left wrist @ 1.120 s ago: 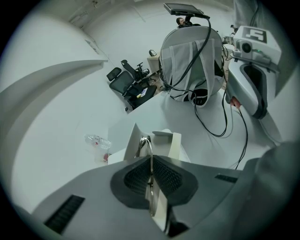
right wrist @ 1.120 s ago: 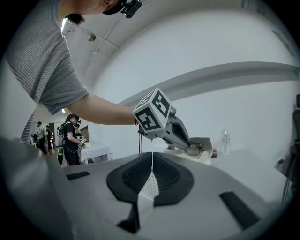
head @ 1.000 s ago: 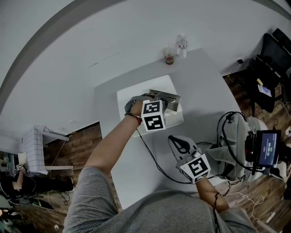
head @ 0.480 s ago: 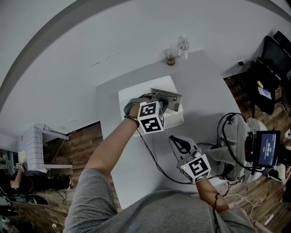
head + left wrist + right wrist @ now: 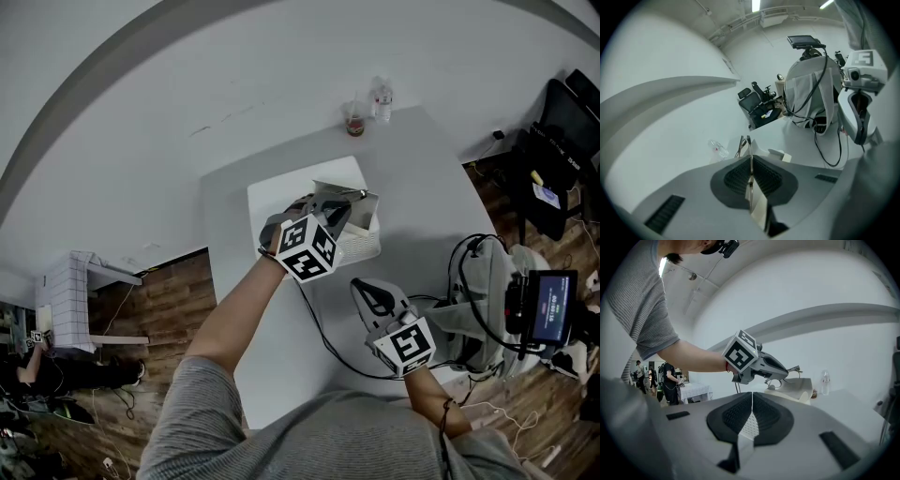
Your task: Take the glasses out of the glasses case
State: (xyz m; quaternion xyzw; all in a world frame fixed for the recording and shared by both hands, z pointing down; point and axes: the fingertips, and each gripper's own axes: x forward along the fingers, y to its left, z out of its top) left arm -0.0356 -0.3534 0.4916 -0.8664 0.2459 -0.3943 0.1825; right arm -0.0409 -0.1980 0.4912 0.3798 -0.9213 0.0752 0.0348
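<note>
Glasses and left tool: the left tool [image 5: 750, 161] has its jaws pinched almost together on the thin frame of the glasses [image 5: 743, 144], which stick out past the tips.
Glasses and case: in the right gripper view the glasses [image 5: 793, 369] hang just above the open glasses case [image 5: 800, 385], out of it.
Look of the glasses: a slim, dark wire frame, with thin arms. The lenses are too small to make out.
Glasses case: pale, lid up, sitting on a white ribbed box [image 5: 361, 246] on the grey worktop [image 5: 422, 169].
Left tool from above: it [image 5: 345, 204] points down over the case [image 5: 361, 208], its marker cube on the near side of the case.
Right tool: its jaws [image 5: 751, 406] are pressed together with nothing between them. It [image 5: 360, 285] is held near the case on the person's side, apart from it.
Beyond the case: a small bottle [image 5: 382, 98] and a cup [image 5: 354, 117] at the worktop's far edge.
</note>
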